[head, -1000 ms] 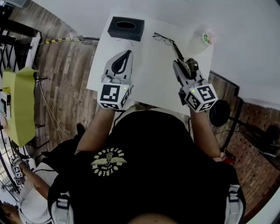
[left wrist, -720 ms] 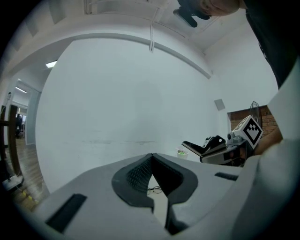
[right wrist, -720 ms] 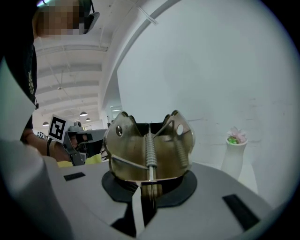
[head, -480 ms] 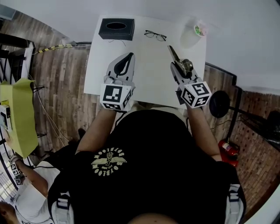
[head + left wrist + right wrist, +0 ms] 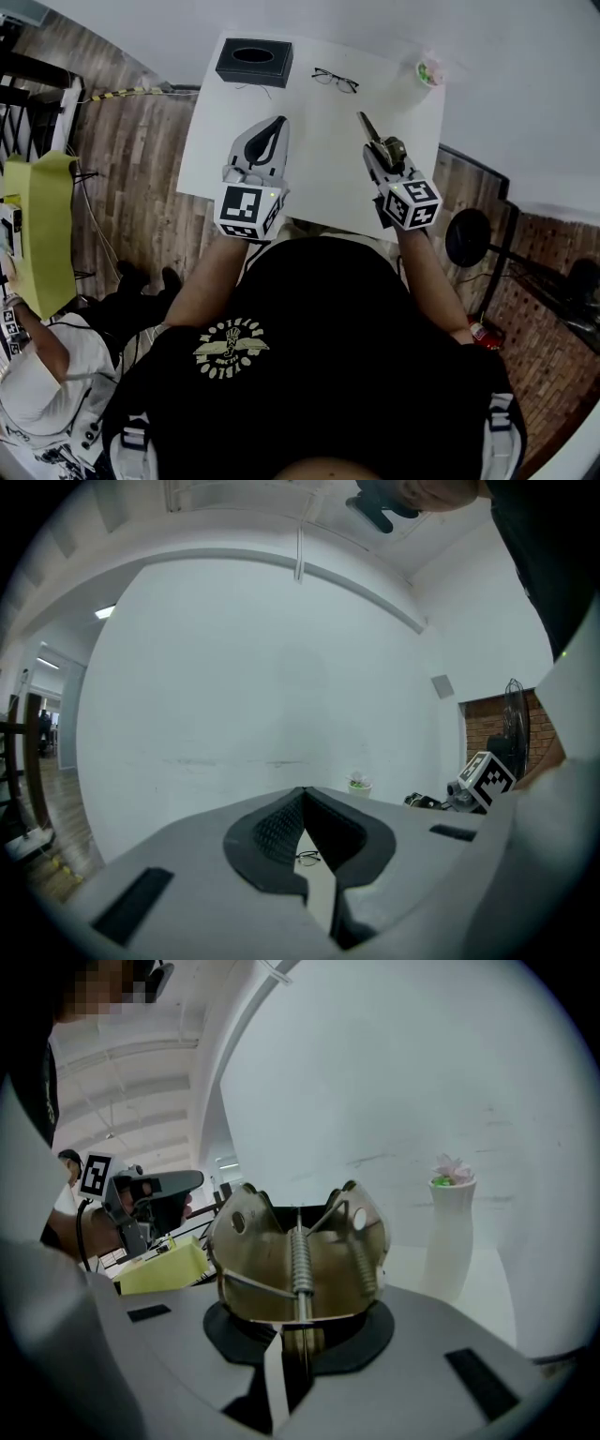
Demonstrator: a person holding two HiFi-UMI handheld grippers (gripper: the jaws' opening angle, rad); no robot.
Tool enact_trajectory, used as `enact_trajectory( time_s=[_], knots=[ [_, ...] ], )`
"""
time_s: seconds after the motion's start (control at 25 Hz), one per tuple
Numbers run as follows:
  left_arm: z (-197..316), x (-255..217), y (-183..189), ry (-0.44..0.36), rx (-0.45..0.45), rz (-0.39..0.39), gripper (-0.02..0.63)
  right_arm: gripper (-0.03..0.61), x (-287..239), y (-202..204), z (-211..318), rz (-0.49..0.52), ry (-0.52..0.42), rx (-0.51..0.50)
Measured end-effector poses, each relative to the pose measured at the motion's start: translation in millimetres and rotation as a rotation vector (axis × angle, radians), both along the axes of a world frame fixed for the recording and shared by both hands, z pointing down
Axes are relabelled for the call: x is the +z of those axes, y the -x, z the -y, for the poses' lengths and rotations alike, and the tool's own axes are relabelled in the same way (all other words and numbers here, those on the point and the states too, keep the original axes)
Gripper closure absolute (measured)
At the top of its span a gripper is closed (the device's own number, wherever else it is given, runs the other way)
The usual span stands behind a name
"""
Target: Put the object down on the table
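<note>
My right gripper [image 5: 379, 153] hangs over the right part of the white table [image 5: 319, 183], shut on a brass-coloured metal tool with a spring [image 5: 388, 147]. The tool's dark pointed end [image 5: 366, 124] sticks out toward the far side. In the right gripper view the tool [image 5: 298, 1260] fills the space above the jaws of the right gripper [image 5: 296, 1333], which clamp its lower end. My left gripper [image 5: 278, 121] hovers over the table's left part; its tips meet with nothing held. The left gripper [image 5: 302, 791] frames the table below.
A black tissue box [image 5: 253, 62] stands at the far left corner. Glasses [image 5: 336, 80] lie at the far middle, a white vase with a flower [image 5: 427, 75] at the far right. Wooden floor surrounds the table; a seated person [image 5: 47, 375] is at left, a fan [image 5: 467, 236] at right.
The right gripper has drawn the tool back a little from the glasses toward the near edge. The left gripper has barely moved. The head view has shifted.
</note>
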State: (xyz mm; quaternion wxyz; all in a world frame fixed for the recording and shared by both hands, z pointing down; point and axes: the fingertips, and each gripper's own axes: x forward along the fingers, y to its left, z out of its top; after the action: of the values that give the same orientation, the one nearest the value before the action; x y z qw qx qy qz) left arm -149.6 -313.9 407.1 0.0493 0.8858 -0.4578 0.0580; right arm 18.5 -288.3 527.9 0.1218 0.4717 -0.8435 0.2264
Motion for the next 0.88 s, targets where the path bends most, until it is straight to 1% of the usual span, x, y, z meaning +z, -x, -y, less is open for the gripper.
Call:
enact_trajectory(
  time_s=[0.36,0.64,0.88],
  knots=[
    [-5.7,-4.2,-4.7,-0.009,-0.073,0.019,0.607,0.514,35.8,-10.3,5.6,-0.005,0.059,-0.067],
    [-10.7,1.0,-5.5,0.008,-0.122,0.04,0.607,0.514,73.3,-18.6,6.5,-0.02,0.131,-0.109],
    [-20.5,-10.9,-3.7,-0.049,-0.141,0.023,0.607,0.514,107.5,-20.8,2.9,-0.031,0.203,-0.136]
  ],
)
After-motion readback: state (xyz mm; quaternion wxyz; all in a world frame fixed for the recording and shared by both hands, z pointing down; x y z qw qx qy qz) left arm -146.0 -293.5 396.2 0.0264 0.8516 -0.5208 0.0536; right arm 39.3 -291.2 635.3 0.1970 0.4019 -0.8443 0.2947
